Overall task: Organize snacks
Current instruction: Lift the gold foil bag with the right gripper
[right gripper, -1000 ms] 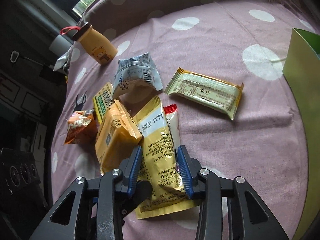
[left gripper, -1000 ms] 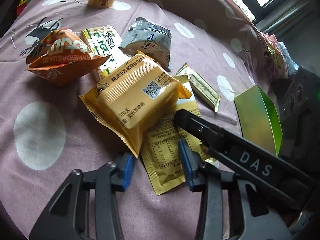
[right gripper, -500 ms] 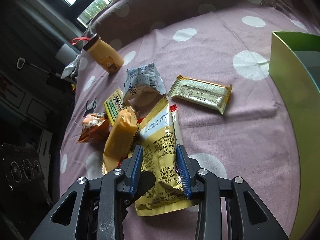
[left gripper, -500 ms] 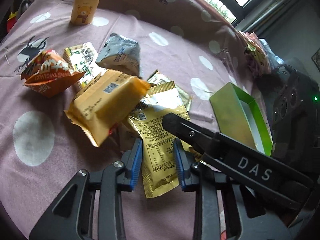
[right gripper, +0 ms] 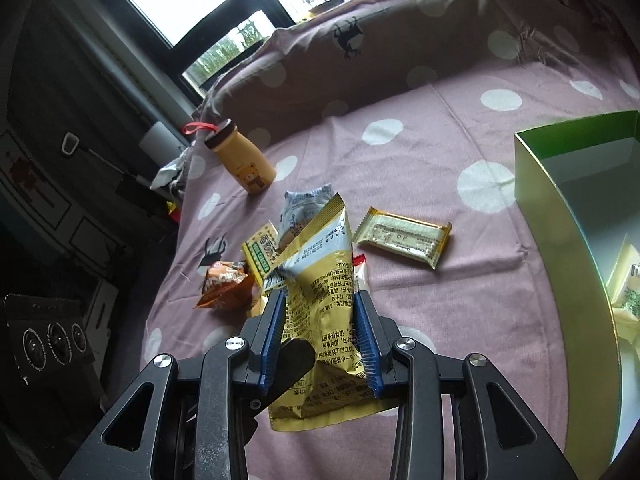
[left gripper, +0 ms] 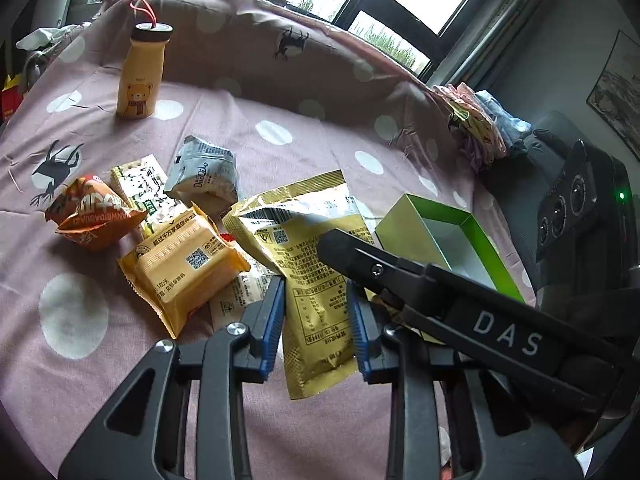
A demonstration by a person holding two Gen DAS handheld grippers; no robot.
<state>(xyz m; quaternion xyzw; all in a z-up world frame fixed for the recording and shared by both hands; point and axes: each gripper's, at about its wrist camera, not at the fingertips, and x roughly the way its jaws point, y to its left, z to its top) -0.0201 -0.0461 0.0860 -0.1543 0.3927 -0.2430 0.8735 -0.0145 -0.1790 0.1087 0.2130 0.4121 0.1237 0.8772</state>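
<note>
A flat gold snack pouch stands lifted off the pink spotted cloth, pinched between both grippers; it also shows in the right wrist view. My left gripper is shut on its sides. My right gripper is shut on it too, and its black finger crosses the left wrist view. A green open box lies at the right, with a pale packet inside. It also shows in the left wrist view.
Loose snacks lie on the cloth: an orange-yellow packet, an orange triangular bag, a green-white packet, a grey bag, a gold bar. A yellow bear bottle stands at the back.
Both grippers have risen and tilted up, lifting the gold pouch off the pile. The orange-yellow packet slid off it and lies on the cloth to the left.
</note>
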